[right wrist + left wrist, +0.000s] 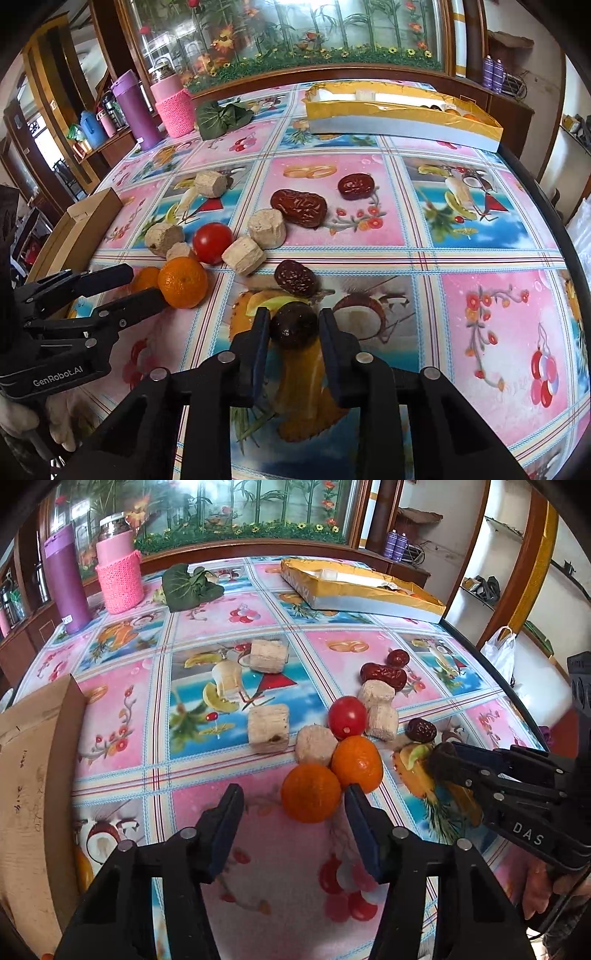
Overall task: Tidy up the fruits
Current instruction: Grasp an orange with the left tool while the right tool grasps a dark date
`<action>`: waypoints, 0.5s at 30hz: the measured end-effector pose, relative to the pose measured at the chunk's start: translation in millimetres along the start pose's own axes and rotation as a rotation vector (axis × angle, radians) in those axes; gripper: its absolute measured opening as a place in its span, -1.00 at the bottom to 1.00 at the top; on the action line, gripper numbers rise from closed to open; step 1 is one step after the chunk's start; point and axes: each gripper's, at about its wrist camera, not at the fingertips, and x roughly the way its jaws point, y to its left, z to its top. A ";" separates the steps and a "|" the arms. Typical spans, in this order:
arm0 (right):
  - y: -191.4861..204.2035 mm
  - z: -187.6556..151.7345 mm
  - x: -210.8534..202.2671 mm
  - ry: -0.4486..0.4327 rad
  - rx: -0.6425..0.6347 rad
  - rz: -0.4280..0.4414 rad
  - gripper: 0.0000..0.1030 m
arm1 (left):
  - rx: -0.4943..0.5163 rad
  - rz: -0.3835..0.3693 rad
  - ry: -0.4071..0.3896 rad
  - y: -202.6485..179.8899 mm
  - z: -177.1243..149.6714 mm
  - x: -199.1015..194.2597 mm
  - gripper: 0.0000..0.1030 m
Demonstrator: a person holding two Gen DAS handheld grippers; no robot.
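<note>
At lower centre of the right wrist view, the right gripper (pixel 294 328) fingers clamp a dark wrinkled round date (pixel 293 329). The left gripper (pixel 294 805) fingers stand apart, a round orange tangerine (pixel 311 793) between their tips. Far across the floral tabletop (pixel 461 251) sits a yellow-lined cardboard tray (pixel 402 123).

Left gripper (pixel 127 286) hides most of the far orange (pixel 144 277); box (pixel 406 110) contents unclear

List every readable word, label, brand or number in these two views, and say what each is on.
"DAS": white letters on the right gripper body, left wrist view.
"GenRobot.AI": on the left gripper body, right wrist view.
Cardboard box: handwritten marks, unreadable.
Purple bottle: small white label, too blurred to read.
Nothing else is legible.
</note>
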 end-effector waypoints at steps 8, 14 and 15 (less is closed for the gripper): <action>4.1 1.0 -0.6 -0.006 -0.003 -0.018 -0.51 | 0.001 -0.057 -0.007 -4.3 2.0 5.7 0.07; 4.4 -4.9 -7.6 -0.008 0.009 -0.007 -0.52 | -0.083 -0.052 -0.027 9.6 -3.7 -7.4 -0.45; 6.0 -6.3 -10.5 -0.012 0.004 -0.006 -0.52 | -0.100 -0.053 -0.036 12.1 -5.4 -13.5 -0.45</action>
